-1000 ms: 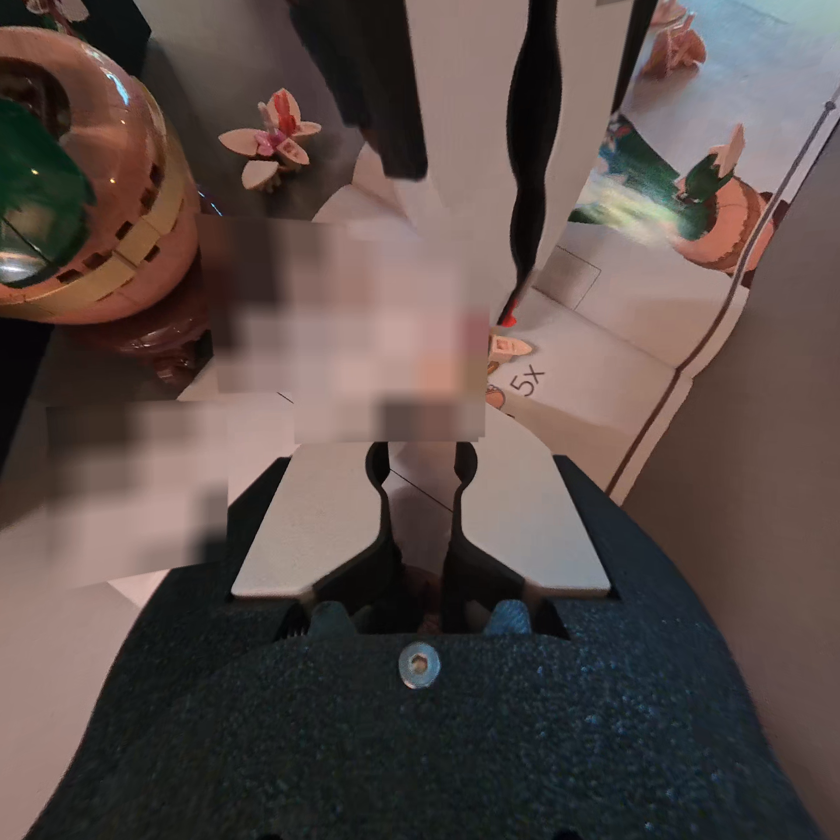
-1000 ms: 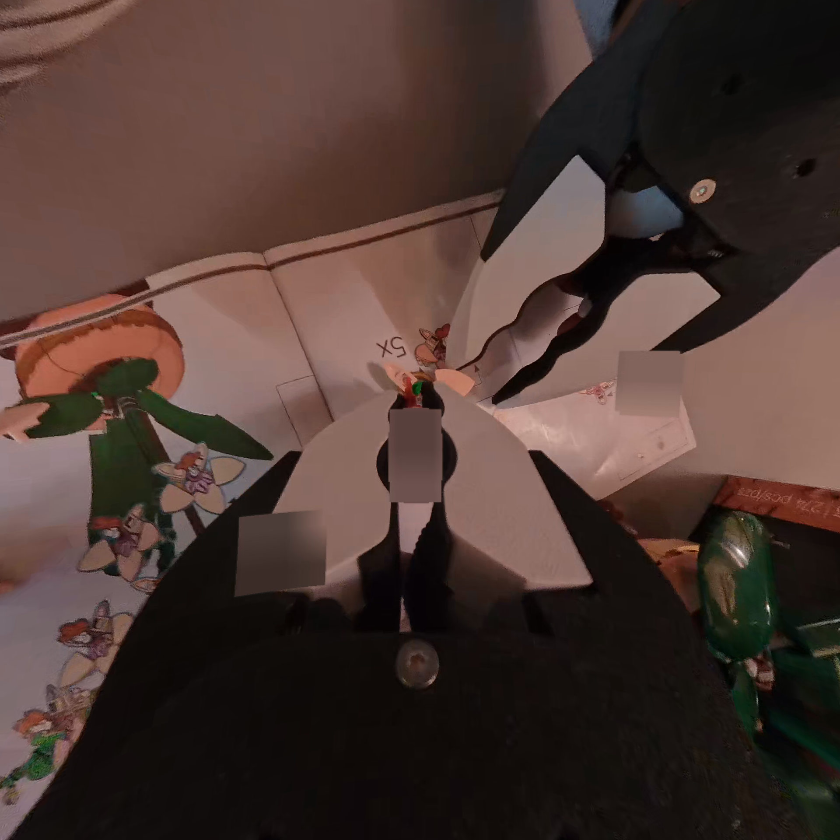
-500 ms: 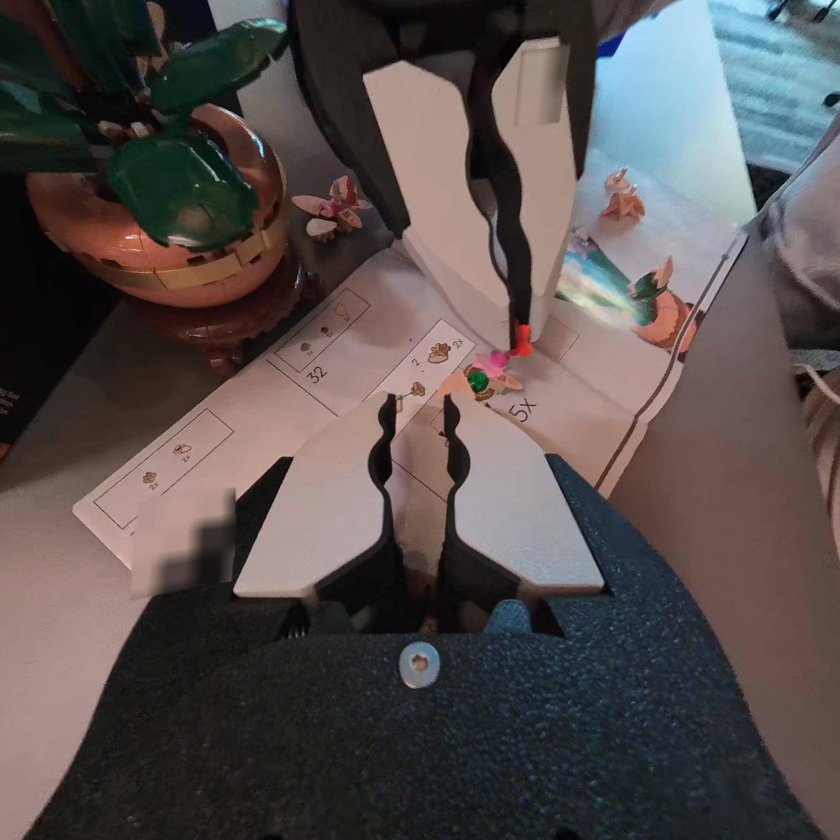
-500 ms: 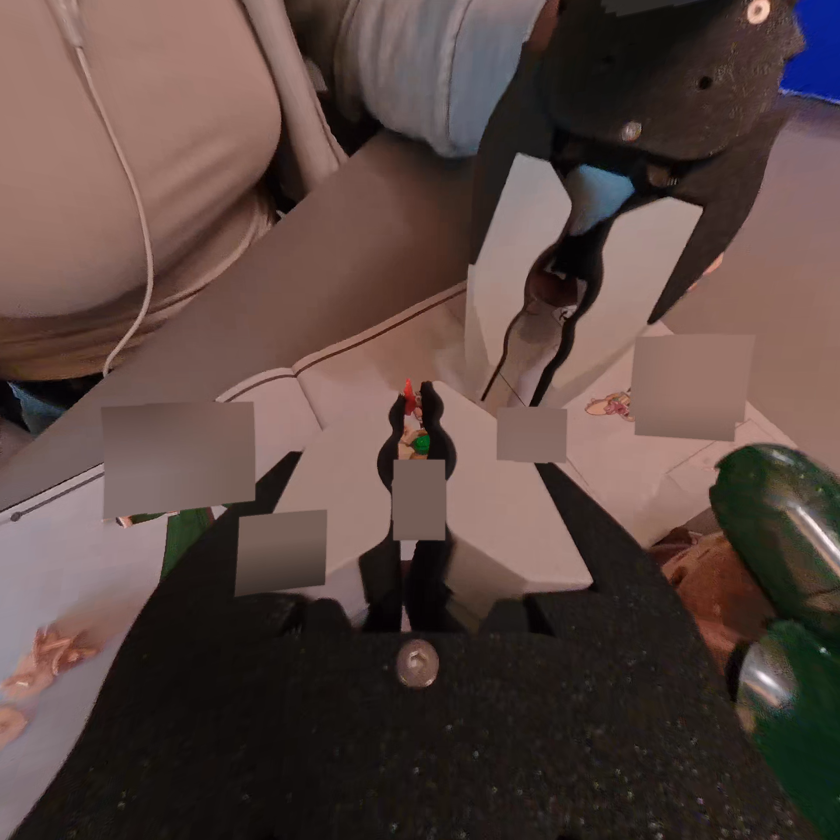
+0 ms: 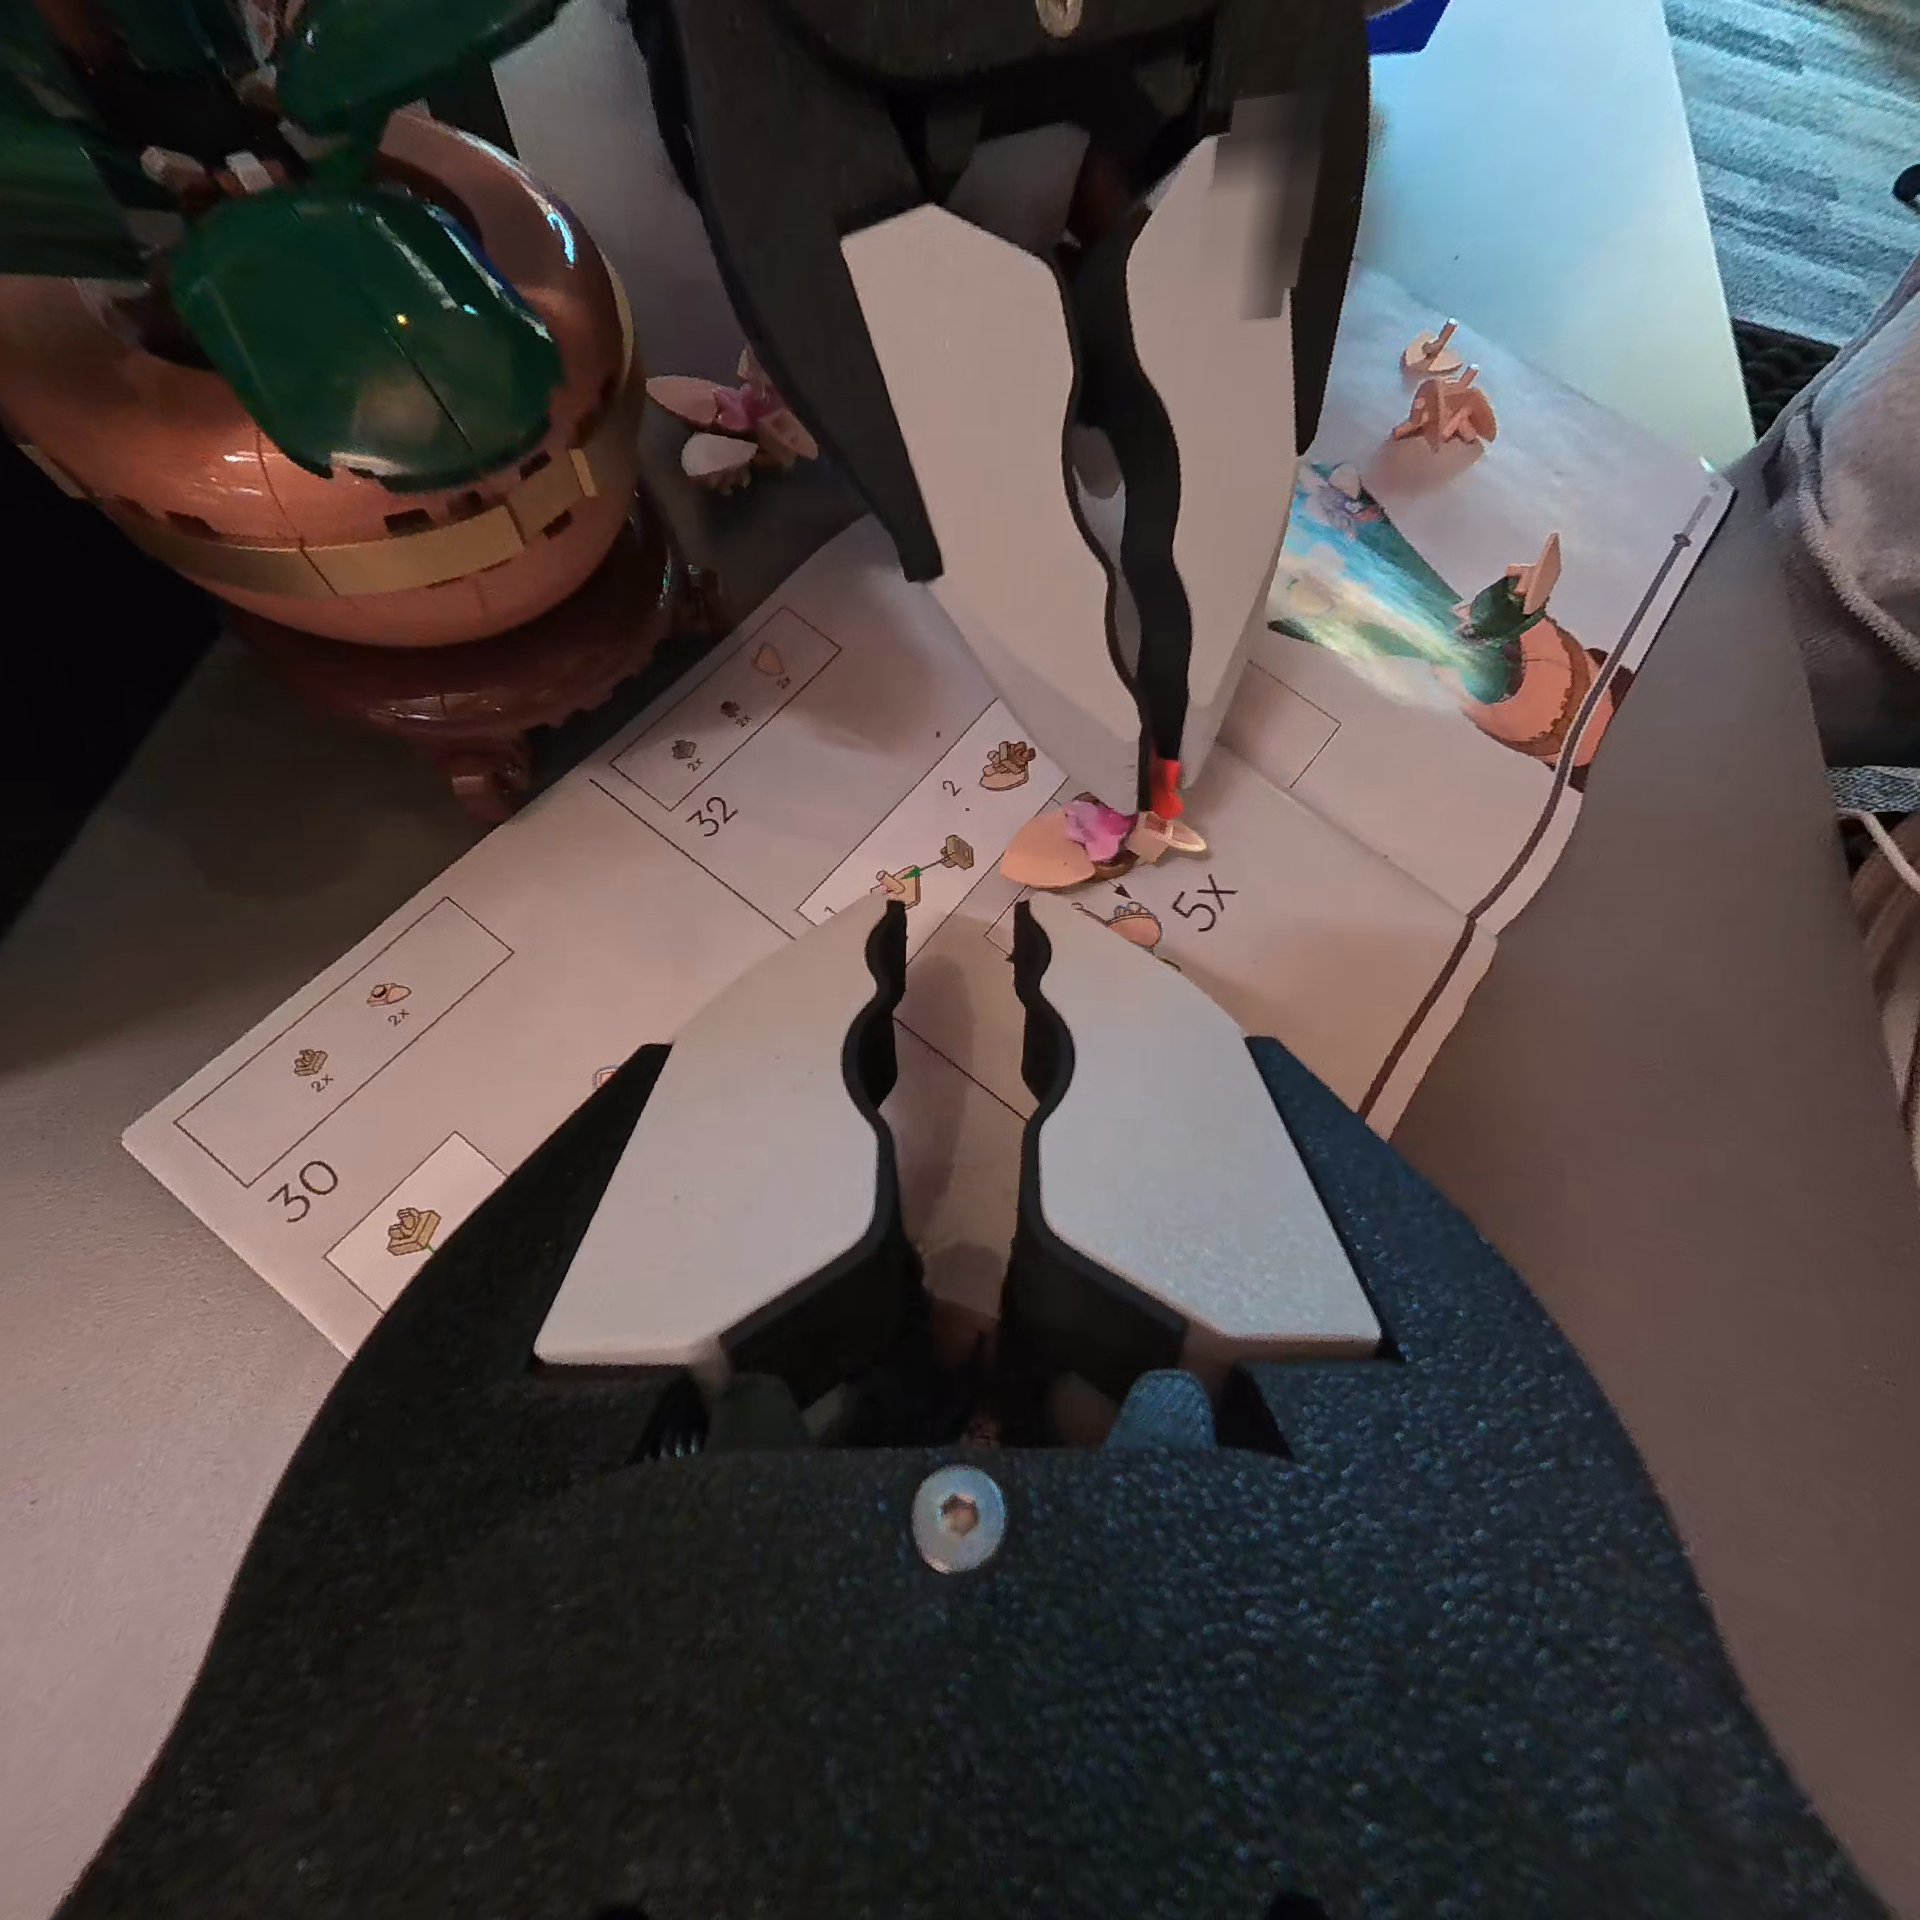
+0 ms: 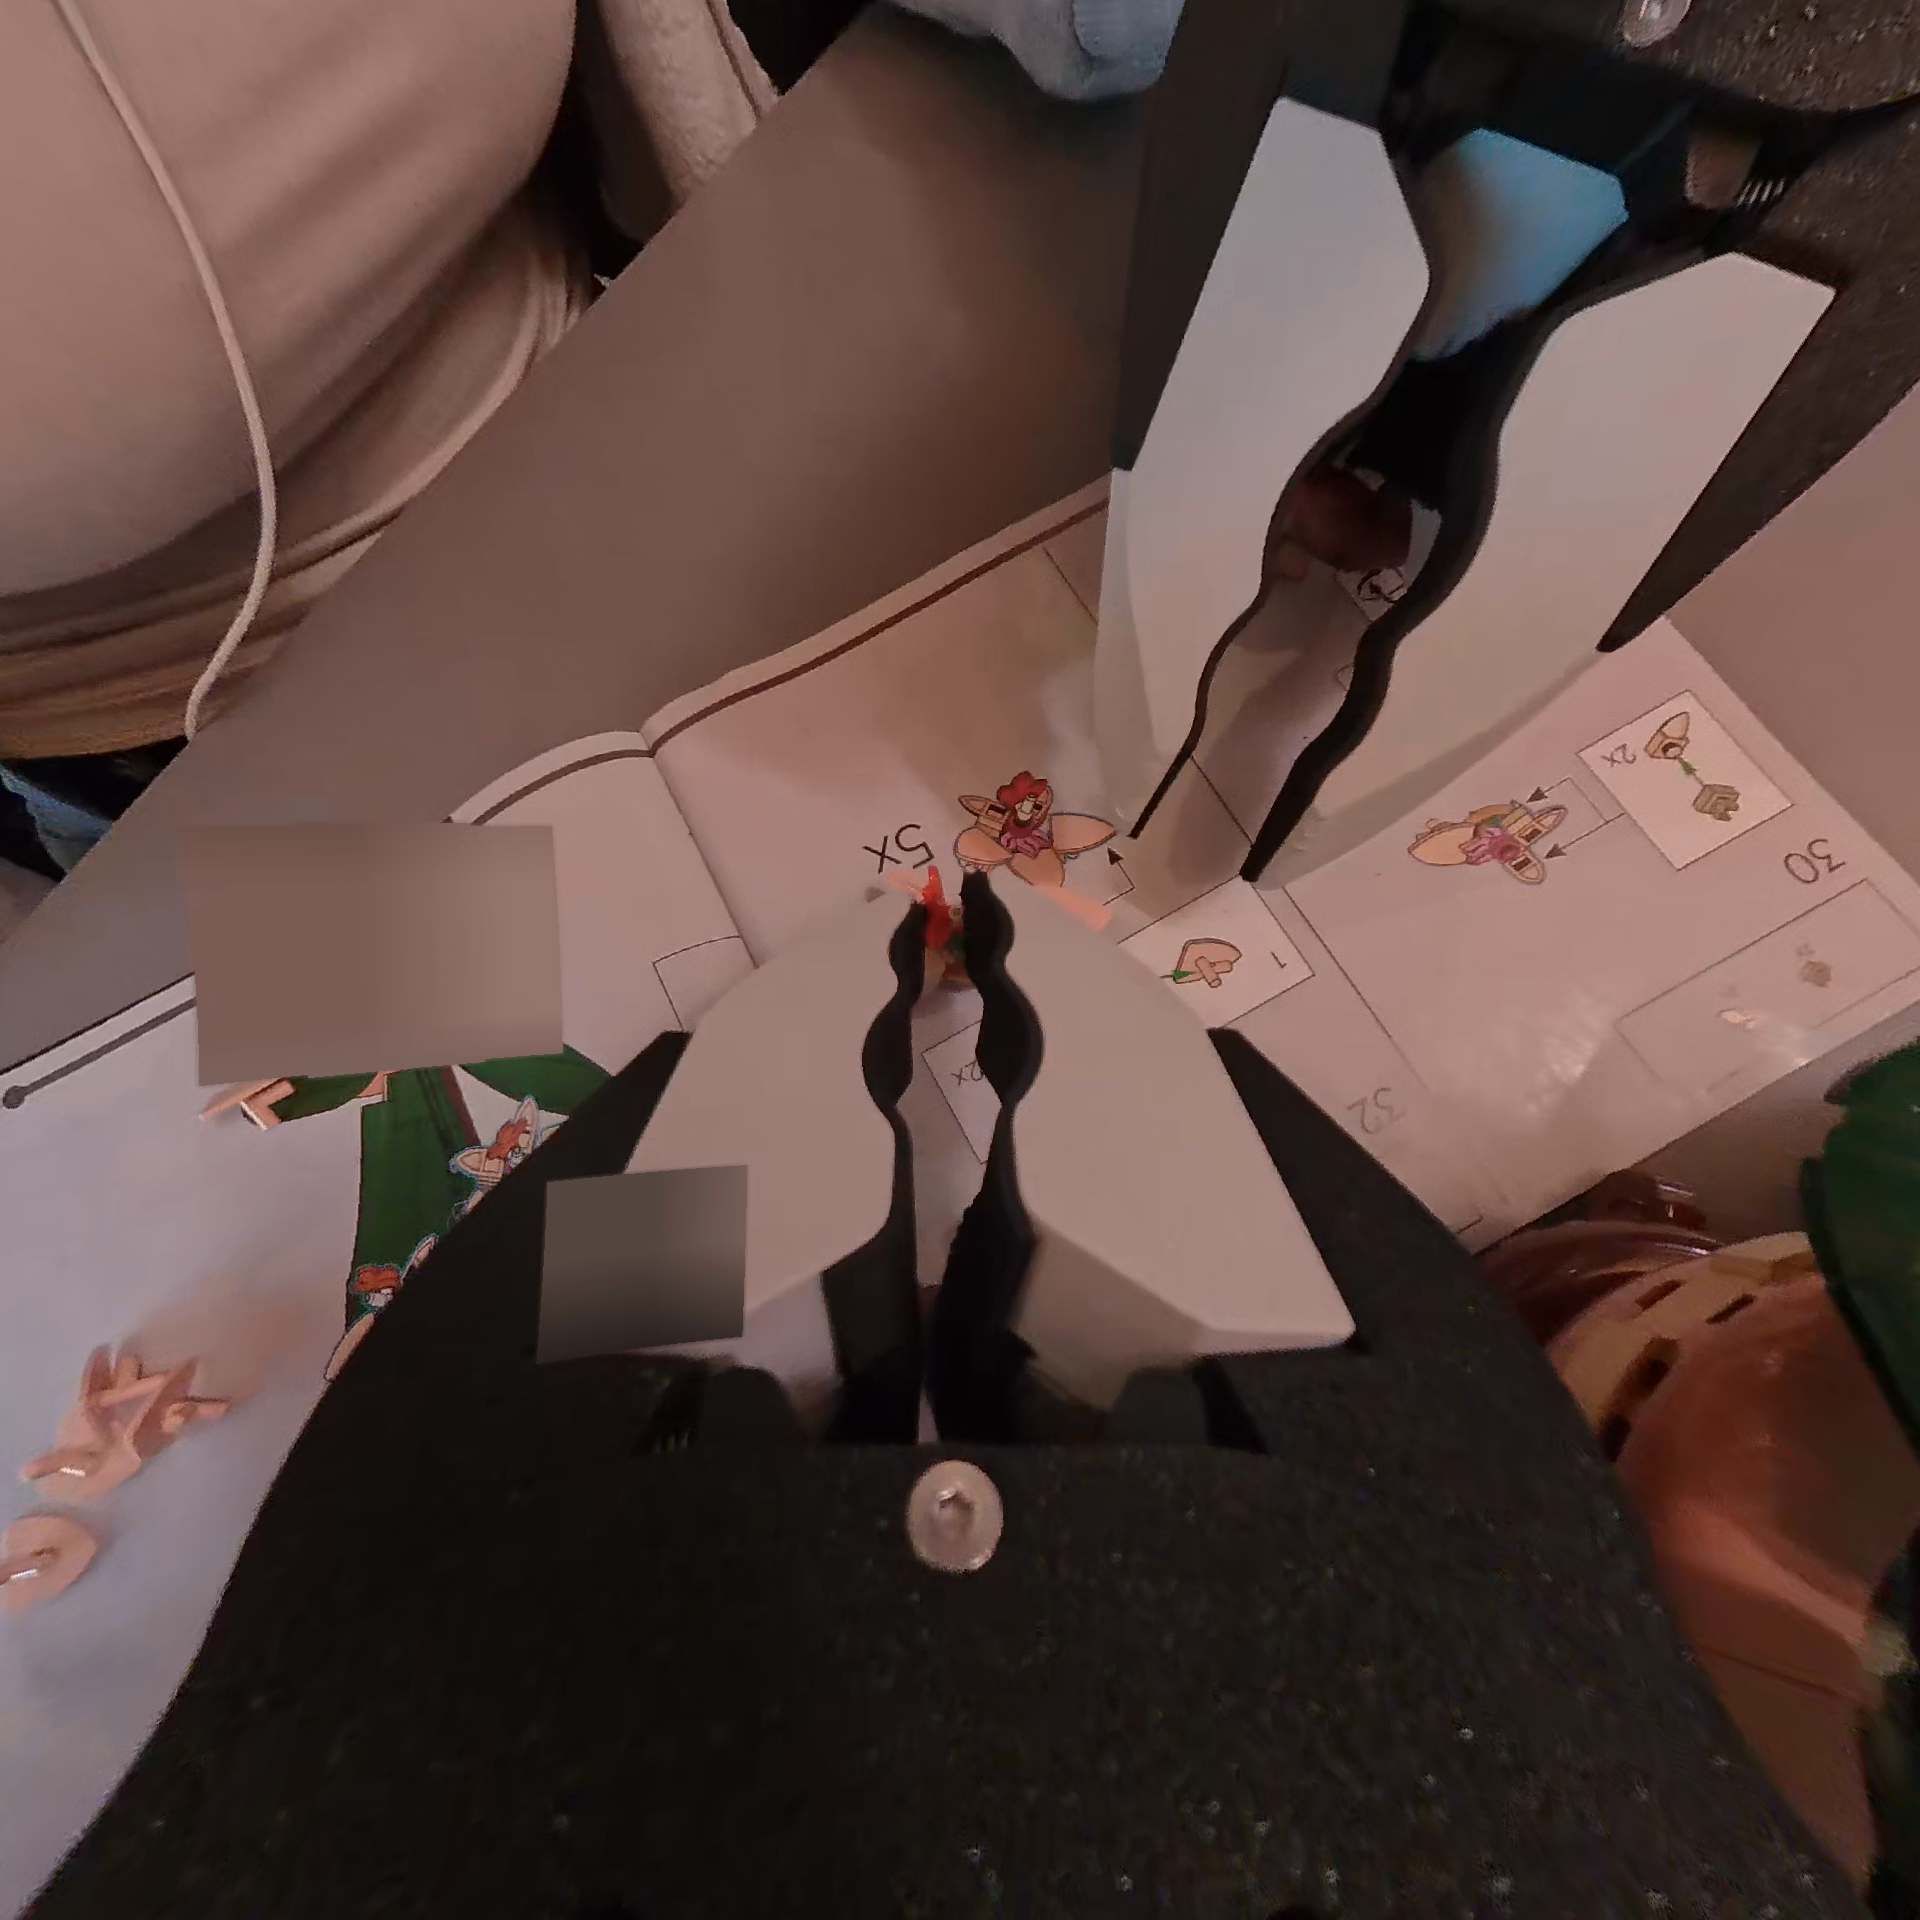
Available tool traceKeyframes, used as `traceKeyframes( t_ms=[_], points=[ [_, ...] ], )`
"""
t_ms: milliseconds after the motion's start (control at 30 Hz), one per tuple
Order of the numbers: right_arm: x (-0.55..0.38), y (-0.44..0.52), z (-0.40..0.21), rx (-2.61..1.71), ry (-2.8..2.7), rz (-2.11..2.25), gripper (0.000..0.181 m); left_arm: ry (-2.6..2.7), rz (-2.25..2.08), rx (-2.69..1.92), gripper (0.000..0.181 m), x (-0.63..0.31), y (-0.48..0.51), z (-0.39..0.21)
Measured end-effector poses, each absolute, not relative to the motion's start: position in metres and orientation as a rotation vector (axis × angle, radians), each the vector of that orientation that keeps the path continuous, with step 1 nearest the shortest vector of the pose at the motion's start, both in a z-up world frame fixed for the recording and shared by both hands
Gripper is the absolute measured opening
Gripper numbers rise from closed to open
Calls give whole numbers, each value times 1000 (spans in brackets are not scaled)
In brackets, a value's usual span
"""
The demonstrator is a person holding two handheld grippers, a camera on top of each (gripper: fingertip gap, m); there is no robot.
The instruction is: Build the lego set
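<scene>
On the open booklet (image 5: 644,997), a glossy white spread lying flat on the grey desk (image 5: 94,1403), sits a small flower (image 5: 1081,842): rounded tan petals, a pink centre, smooth plastic. The right gripper (image 5: 1155,769) points down at it from above; its flat white fingers (image 5: 966,416) with wavy black inner edges are nearly closed, pinching a small red piece (image 5: 1164,781) at the tips, just touching the flower. In the right wrist view the same gripper (image 6: 943,896) shows the red piece (image 6: 933,896) between its tips, with the flower (image 6: 1081,914) partly hidden beneath. The left gripper (image 5: 954,920) hovers near the flower, its fingers parted by a clear gap and holding nothing; its body is rough, grainy black plastic. In the right wrist view the left gripper (image 6: 1195,852) stands with tips close to the page. At the booklet's far edge stands a round pot (image 5: 343,540), glossy pinkish brown with a tan band, on a dark brown base, bearing shiny green leaves (image 5: 364,353). A second flower (image 5: 727,426) lies beside the pot; loose tan petal pieces (image 5: 1439,400) lie on the far page
</scene>
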State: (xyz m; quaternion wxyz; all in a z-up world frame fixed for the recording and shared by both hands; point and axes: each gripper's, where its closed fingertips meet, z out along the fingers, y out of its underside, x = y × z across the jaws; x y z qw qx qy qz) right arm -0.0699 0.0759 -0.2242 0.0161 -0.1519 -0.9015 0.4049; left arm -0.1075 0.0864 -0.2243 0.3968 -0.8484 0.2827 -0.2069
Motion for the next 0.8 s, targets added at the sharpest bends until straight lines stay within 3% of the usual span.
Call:
traceKeyframes(
  t_ms=[33, 800],
  points=[
    [-69, 76, -224, -477, -2810, 1254, 7, 718, -521, -2151, 20, -108, 86, -225],
    [-67, 78, -229, -265, -3056, 791, 7, 711, -480, -2170, 19, -102, 95, -229]
  ],
)
